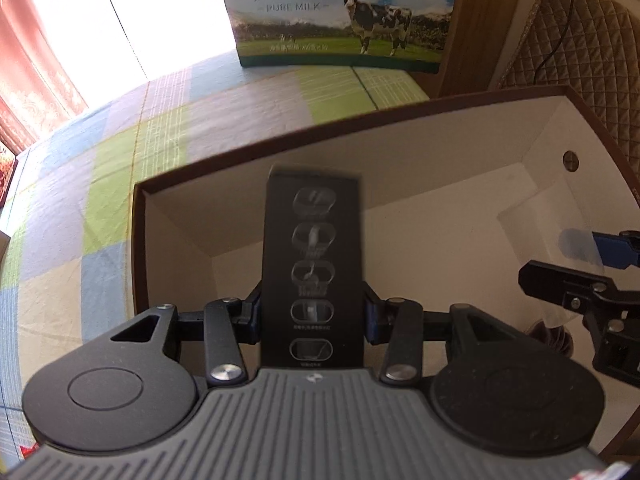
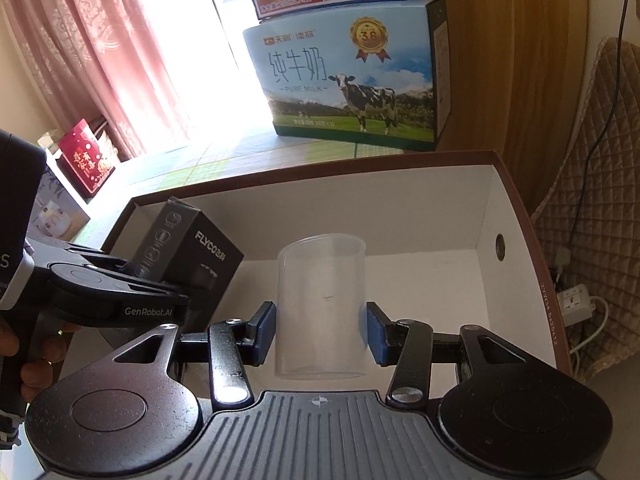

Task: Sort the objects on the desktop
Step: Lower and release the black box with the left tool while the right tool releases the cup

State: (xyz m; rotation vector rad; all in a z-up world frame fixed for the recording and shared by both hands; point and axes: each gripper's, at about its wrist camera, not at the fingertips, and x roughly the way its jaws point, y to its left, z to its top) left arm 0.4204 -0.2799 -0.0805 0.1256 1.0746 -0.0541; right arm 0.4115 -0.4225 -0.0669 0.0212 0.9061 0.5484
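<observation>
Both tools hang above the open box (image 2: 520, 240): left tool (image 1: 312, 316) clamps the black carton (image 1: 314, 260) lengthwise; right tool (image 2: 321, 334) grips the upright plastic cup (image 2: 322, 304).

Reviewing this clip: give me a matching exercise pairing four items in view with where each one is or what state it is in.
Things:
1. black box
2. clear plastic cup
3. milk carton
4. open storage box

Descriptions:
A. stands on the checked cloth behind the storage box
B. gripped by the right gripper
C. brown rim, white inside
D. gripped by the left gripper

Pairs: 1-D, 2-B, 3-A, 4-C
</observation>
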